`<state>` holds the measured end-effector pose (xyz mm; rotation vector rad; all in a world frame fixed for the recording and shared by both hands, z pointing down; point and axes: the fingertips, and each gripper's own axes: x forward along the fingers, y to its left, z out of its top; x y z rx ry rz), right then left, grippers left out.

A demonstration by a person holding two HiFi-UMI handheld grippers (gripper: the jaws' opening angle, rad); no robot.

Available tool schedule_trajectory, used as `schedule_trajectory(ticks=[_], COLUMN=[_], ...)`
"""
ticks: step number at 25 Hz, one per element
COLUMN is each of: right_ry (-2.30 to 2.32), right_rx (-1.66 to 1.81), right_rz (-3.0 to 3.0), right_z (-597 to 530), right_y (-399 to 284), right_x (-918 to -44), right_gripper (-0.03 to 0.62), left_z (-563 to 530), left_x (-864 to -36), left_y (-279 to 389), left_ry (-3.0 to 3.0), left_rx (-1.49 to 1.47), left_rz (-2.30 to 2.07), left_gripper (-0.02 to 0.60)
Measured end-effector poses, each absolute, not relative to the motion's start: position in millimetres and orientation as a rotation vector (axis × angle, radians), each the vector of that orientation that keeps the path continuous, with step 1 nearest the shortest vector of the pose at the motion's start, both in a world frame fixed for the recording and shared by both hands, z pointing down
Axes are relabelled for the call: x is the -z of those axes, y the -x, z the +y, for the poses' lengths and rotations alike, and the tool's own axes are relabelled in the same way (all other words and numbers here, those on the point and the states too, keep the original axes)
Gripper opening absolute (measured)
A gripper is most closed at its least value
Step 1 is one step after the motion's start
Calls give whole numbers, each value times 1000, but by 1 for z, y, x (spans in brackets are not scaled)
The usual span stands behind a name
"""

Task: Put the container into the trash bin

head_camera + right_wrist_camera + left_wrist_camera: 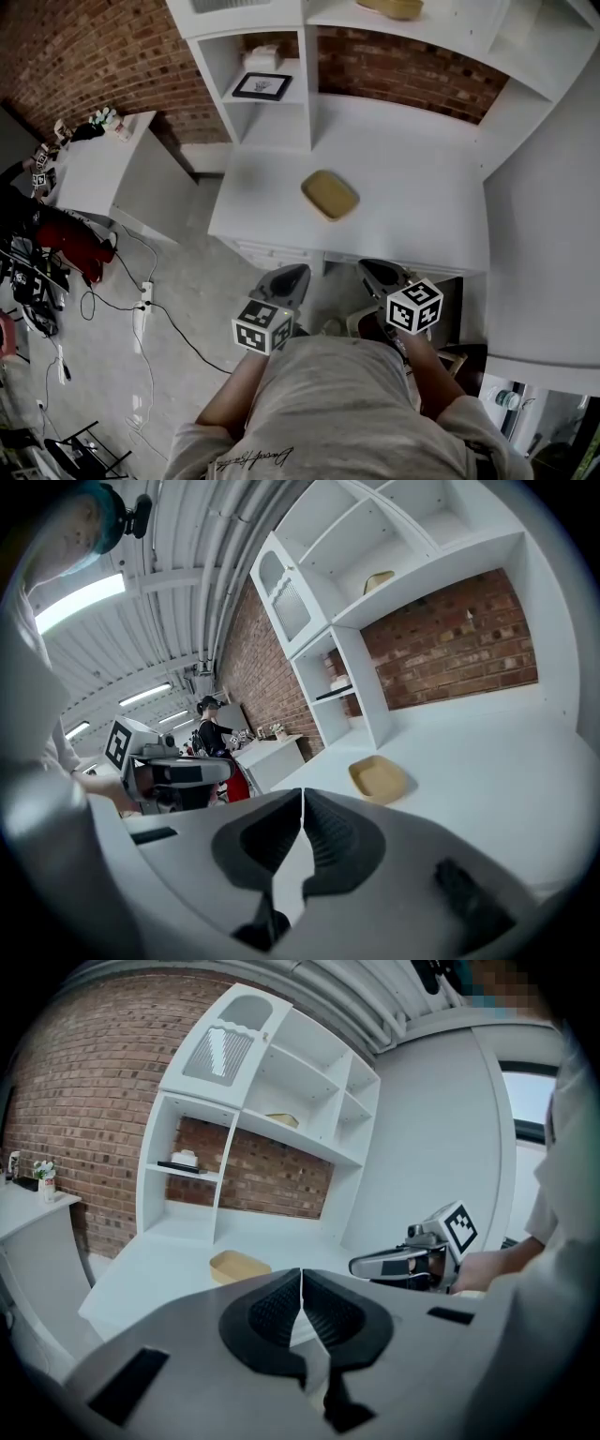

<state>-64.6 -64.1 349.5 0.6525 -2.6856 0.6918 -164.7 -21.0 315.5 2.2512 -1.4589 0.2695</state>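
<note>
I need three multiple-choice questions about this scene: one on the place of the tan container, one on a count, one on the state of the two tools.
1. Where is the shallow tan rectangular container? A) on the white desk B) on a shelf C) on the floor
2. How many things lie on that desk? A) three B) one C) two
3. How are the left tool and the right tool? A) both shut, empty B) both open C) shut on the container
Answers: 1A, it rests on the desktop; 2B, only the container lies there; 3A, each tool's jaws meet with nothing between.

Container (329, 195) on desk (422, 216), below shelves (272, 89)
</note>
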Motion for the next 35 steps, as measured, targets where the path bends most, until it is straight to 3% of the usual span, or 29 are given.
schedule_trajectory(ticks=[15,35], right_ry=[-731,-884], right_rx=[-708,-771], right_rz=[-2661,-2572], right_z=[-89,-198], right_y=[62,105], right_x=[-368,-391], right_gripper=[29,29], left_z=[-57,-175], left_x=[-321,-345], left_y=[170,226], left_ry=[-2269,-2305], left_rx=[-265,-310], left_rz=[-1424,-1299], left_gripper=[18,18])
